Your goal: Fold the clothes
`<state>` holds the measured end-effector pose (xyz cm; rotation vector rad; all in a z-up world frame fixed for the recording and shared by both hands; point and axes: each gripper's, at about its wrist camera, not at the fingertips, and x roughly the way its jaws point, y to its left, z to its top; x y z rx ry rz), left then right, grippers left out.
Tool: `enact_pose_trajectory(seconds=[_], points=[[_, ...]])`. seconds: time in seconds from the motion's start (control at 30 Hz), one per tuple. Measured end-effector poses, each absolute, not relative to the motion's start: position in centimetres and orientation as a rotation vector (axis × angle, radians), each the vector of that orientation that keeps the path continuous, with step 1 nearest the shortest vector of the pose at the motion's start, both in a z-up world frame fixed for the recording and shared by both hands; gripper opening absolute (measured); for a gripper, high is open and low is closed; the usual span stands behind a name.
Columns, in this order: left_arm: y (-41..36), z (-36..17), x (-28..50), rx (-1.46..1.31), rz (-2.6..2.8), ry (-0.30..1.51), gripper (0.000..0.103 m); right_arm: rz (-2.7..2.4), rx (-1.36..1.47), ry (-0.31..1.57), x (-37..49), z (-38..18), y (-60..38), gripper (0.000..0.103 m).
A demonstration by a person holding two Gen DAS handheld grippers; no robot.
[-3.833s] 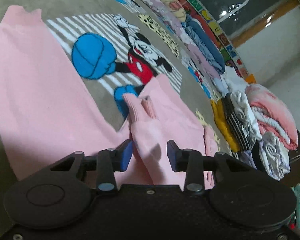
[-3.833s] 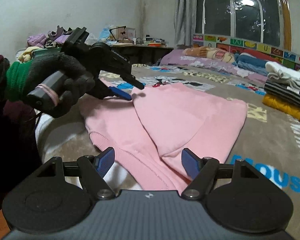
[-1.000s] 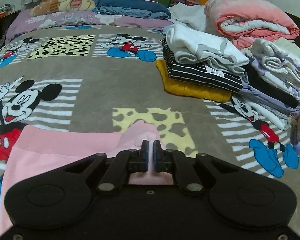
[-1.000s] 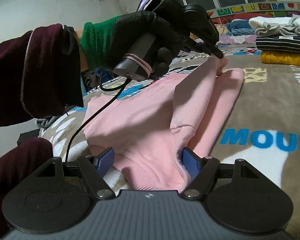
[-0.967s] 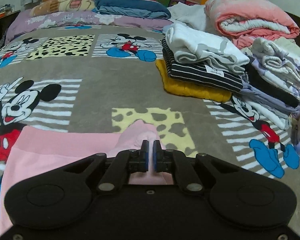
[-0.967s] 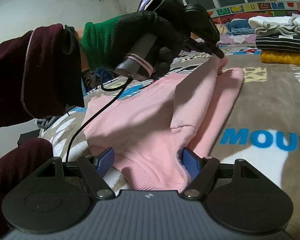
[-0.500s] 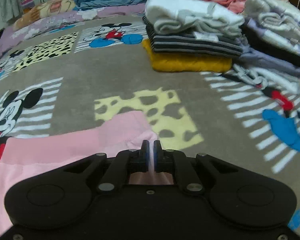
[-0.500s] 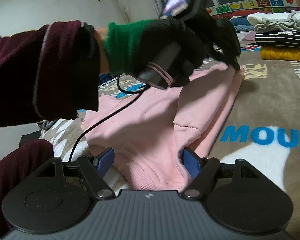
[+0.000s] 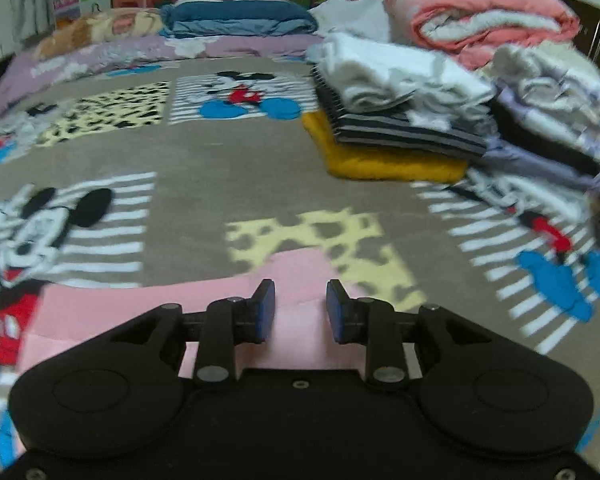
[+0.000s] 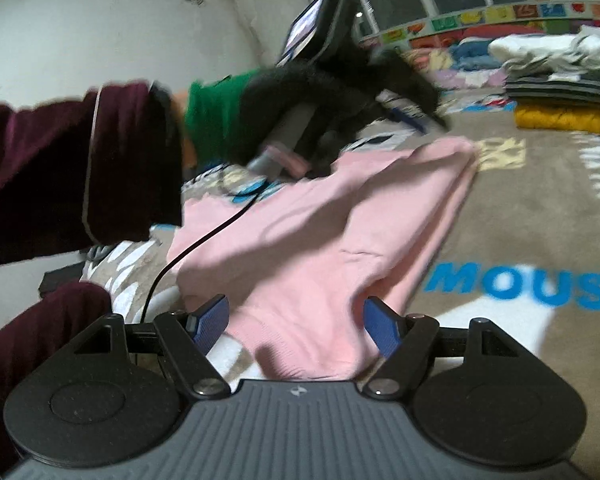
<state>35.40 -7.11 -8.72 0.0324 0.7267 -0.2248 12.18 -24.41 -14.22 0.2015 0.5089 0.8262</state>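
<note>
The left gripper (image 9: 300, 307) hangs low over the far end of the soft pink knit garment (image 10: 320, 248), its blue-padded fingers (image 9: 265, 309) parted with a gap between them and nothing in their grasp; pink cloth lies flat below and between them. The garment is spread on the grey-brown Mickey Mouse printed bed blanket (image 9: 228, 168), partly folded over itself, one layer lying across another with its far corner next to a yellow spotted patch of the print. In the right wrist view the right gripper (image 10: 294, 322) sits at the near hem of the garment, its ribbed blue fingers (image 10: 210, 320) wide apart on either side of the hem, clasping nothing. A black-gloved left hand (image 10: 312, 96) with a green cuff holds the other tool above the cloth, blurred. Further along the bed stands a stack of folded clothes, white and striped on a mustard-yellow piece (image 9: 396, 120), well apart from the pink garment
</note>
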Motion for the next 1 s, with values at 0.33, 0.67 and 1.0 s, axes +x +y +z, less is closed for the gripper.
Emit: enact_pose_trajectory(seconds=[0.33, 0.67, 1.0], points=[[-4.7, -11.1, 38.6, -0.181, -0.205, 0.820, 0.016, 0.805, 0.099, 0.408, 12.6, -13.9, -21.8, 0.073], [-5.6, -10.6, 39.9, -0.059, -0.255, 0.796, 0.002, 0.827, 0.129, 0.533, 13.3, -16.2, -21.3, 0.074], [-7.3, -9.2, 37.1, 0.059, -0.364, 0.724, 0.010, 0.829, 0.163, 0.534, 14.0, -16.0, -21.2, 0.074]])
